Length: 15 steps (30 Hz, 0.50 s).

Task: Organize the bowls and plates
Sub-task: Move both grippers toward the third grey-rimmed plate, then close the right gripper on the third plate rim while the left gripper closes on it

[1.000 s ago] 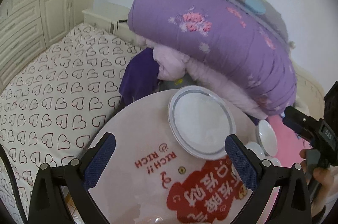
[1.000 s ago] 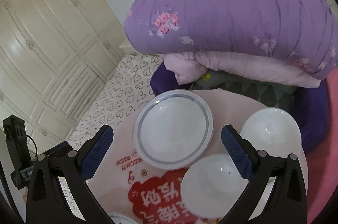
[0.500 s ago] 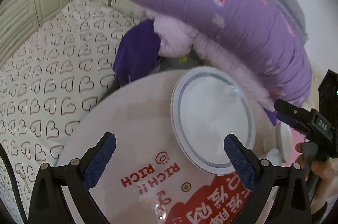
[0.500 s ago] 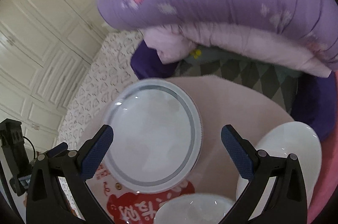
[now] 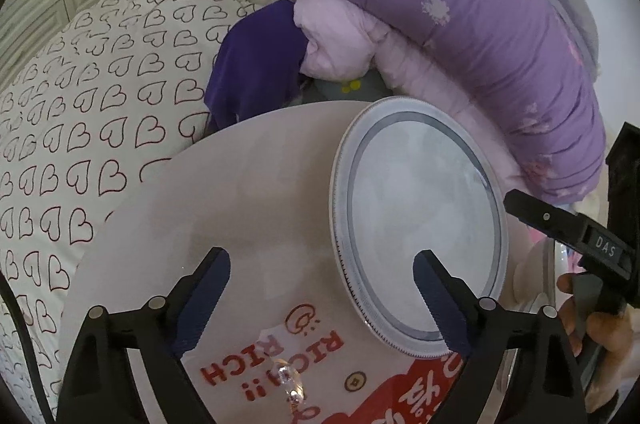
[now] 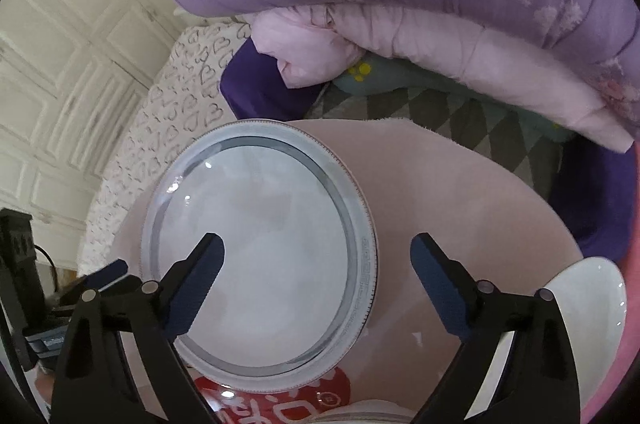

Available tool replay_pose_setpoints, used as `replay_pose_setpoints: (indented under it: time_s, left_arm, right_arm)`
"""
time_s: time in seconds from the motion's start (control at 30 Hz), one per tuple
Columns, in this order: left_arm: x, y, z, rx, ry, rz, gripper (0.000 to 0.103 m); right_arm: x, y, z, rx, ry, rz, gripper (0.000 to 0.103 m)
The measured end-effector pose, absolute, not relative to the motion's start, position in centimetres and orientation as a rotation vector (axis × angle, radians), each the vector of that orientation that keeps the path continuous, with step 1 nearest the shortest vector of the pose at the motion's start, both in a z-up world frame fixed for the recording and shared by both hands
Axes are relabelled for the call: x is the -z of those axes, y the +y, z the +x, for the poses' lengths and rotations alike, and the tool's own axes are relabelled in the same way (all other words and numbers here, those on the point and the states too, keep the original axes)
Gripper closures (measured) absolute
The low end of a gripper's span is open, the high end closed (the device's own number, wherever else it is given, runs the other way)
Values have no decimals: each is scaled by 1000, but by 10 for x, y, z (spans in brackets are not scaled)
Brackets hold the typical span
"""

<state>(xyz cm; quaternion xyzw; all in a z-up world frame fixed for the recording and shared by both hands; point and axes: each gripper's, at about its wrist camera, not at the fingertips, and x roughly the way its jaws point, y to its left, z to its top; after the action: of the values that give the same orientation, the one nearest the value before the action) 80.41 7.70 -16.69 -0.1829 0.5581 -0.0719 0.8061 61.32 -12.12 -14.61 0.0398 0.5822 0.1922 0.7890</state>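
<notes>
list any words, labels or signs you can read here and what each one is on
"RICH" with "!!", red, upside down: printed on the round table.
"DAS": small label on the right gripper, seen from the left wrist.
White characters on the table's red patch: cut off, unreadable.
Plate: no text.

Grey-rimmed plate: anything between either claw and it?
Nothing visible. The plate lies bare on the round table; right claw and left claw hang open over its opposite edges, jaws just closing slightly, nothing gripped.
</notes>
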Motion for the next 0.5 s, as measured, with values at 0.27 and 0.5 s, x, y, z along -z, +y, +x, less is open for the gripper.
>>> replay_pose_setpoints:
  time_s: [0.27,0.5]
  left_arm:
    - [178,76,805,176,1215,-408,32]
    - [187,65,805,232,1247,-407,87]
  right_arm:
    - [161,-109,620,-400,1314,-13,23]
    - [179,-110,620,-376,1353,-21,57]
